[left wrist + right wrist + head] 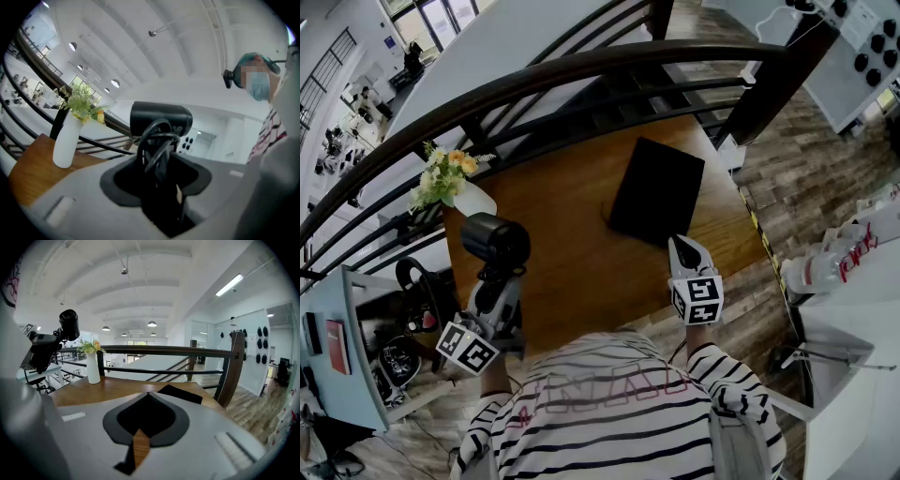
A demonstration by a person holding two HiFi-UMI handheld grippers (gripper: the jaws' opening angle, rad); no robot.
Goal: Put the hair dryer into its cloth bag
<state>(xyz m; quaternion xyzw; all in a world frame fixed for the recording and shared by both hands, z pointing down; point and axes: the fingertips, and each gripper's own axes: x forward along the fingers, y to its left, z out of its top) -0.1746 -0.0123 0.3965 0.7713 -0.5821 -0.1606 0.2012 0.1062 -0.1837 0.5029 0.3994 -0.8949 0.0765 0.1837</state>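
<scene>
Near, 7 o'clock: left tongs (494, 277) clamped on handle of black barrel-shaped hair dryer (495, 242), cord (157, 145) looped against it; held level, clear of brown wooden worktop (562, 225), likely for carrying across. 5 o'clock: right tongs (687, 248) closed, empty, probably free for opening mouth. Beyond, 1 o'clock: flat black cloth bag (656, 190), apparently empty. Far, 10 o'clock: white flower vase (473, 199).

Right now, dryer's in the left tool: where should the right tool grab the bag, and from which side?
Take the bag by its near edge, coming low from the person's side. It lies flat on the table, so only an edge can be pinched, and the shut right tool hangs by that edge. Which edge is the mouth, I can't tell.
</scene>
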